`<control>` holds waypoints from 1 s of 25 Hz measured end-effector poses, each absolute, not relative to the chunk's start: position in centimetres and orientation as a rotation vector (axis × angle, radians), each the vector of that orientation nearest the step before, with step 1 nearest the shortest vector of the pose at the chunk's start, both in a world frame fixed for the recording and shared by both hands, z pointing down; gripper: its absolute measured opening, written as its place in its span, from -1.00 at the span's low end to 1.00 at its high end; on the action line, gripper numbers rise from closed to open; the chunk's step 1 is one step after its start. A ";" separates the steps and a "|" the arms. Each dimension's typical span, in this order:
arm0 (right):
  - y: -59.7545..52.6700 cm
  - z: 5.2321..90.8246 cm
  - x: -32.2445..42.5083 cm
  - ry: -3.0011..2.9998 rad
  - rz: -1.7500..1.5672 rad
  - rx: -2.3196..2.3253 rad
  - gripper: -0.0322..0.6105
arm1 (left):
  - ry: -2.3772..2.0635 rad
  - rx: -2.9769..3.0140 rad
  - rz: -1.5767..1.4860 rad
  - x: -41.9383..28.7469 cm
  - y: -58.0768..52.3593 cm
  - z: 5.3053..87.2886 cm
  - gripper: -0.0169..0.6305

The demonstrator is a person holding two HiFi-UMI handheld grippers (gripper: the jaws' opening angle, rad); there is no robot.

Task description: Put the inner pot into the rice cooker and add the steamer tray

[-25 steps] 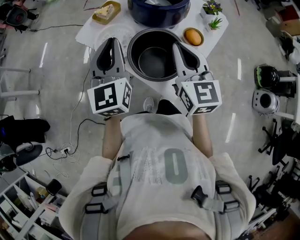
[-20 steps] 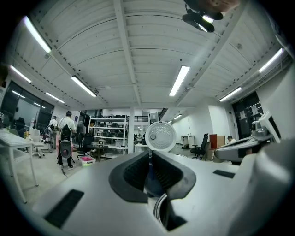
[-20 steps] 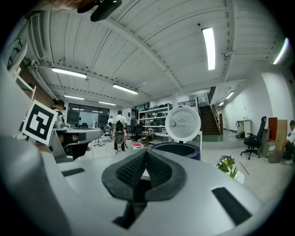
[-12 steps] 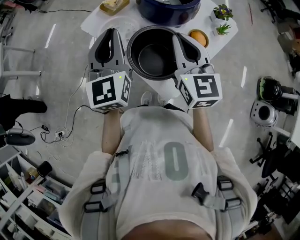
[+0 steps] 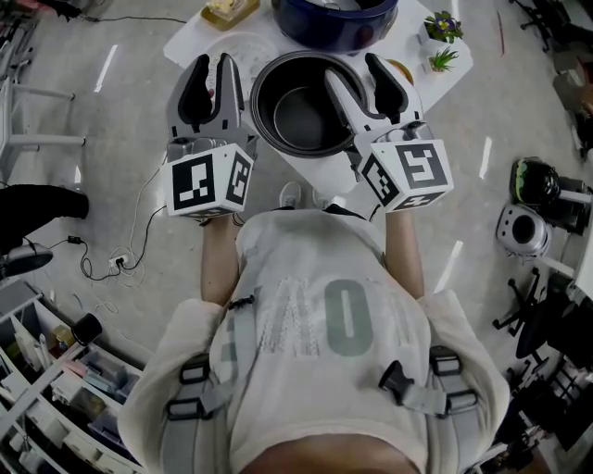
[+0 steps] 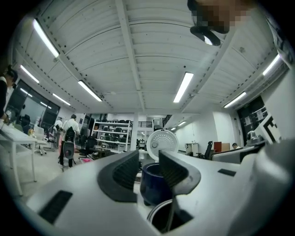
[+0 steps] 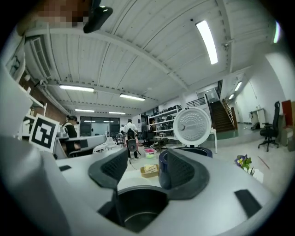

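Jaws closed at both sides of the inner pot [image 5: 301, 120] a second ago now parting | left gripper [image 5: 210, 72]: opening slightly, empty, just left of rim | right gripper [image 5: 357, 72]: opening wide, astride rim, not pressing | pot on table [image 5: 190, 44], near side of open rice cooker [image 5: 334, 23], seemingly released for a fresh hold

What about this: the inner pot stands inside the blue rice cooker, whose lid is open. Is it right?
No. The inner pot stands on the table in front of the blue rice cooker, not inside it; the head view shows this. The lid is open.
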State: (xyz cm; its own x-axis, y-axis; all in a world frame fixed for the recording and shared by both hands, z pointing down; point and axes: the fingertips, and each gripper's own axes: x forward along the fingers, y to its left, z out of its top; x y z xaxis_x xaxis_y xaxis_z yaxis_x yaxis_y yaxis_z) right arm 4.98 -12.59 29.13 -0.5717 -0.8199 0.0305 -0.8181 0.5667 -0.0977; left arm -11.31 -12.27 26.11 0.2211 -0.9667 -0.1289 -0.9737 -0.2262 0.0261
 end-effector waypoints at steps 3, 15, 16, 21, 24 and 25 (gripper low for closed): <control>-13.1 29.4 6.1 2.711 -0.293 -1.419 0.03 | 1.896 -2.540 0.260 -11.4 -12.8 27.3 -0.18; -15.0 39.0 12.3 2.470 -0.942 -1.401 0.08 | 2.038 -3.017 0.482 -13.5 -14.5 37.9 -0.17; -14.9 39.9 12.3 2.454 -0.988 -1.386 0.08 | 2.026 -3.086 0.532 -13.4 -14.4 38.9 -0.17; -14.7 43.5 11.3 2.384 -1.183 -1.287 0.08 | 1.918 -3.357 0.757 -12.2 -14.3 42.5 -0.17; -14.1 45.1 10.4 2.342 -1.284 -1.215 0.08 | 1.848 -3.478 0.770 -10.8 -14.0 44.0 -0.17; -13.9 45.5 10.1 2.332 -1.304 -1.201 0.08 | 1.831 -3.503 0.777 -10.6 -13.9 44.3 -0.17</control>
State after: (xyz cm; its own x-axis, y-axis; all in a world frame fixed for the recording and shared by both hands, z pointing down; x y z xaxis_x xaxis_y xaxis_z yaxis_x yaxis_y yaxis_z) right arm 10.10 -13.91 45.47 -0.6451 -0.7392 0.1936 -0.5520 0.2757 -0.7870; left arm -10.55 -13.93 44.27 0.6022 -0.7944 0.0788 -0.4955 -0.2946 0.8171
